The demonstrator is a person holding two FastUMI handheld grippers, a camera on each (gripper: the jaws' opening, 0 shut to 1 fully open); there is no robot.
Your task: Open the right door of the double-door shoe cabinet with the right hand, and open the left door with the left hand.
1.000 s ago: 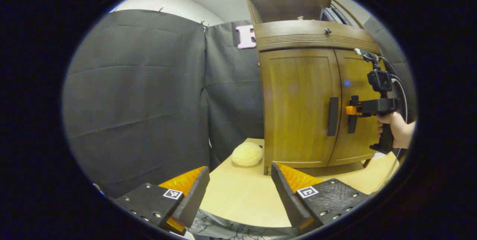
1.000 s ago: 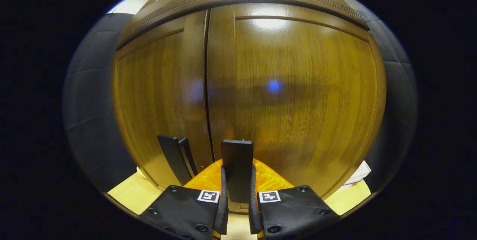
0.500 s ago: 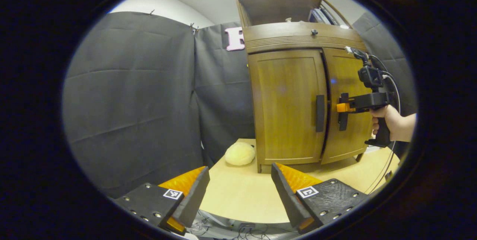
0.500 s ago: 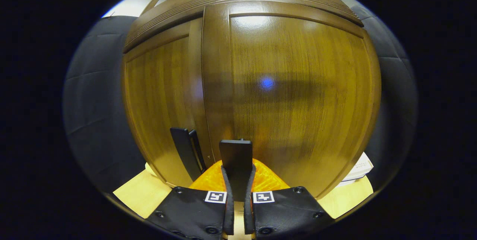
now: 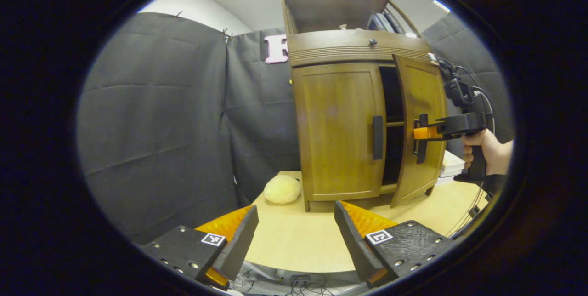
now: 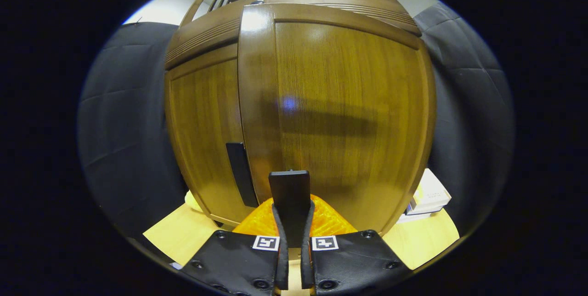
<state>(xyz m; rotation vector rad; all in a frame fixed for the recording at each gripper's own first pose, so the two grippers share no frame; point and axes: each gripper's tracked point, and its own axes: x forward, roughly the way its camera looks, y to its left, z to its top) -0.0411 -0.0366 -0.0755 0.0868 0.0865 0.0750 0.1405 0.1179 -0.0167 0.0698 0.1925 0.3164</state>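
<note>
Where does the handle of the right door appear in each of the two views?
Left gripper view: right door handle sits right of centre, held in the right gripper.
Right gripper view: right door handle stands at bottom centre between the jaws.
Shared landmark: left door handle.

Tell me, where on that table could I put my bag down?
Bare table lies before the shoe cabinet, between the left gripper and the yellow ball. Right of the cabinet it's crowded: stacked boxes, the open right door.
</note>
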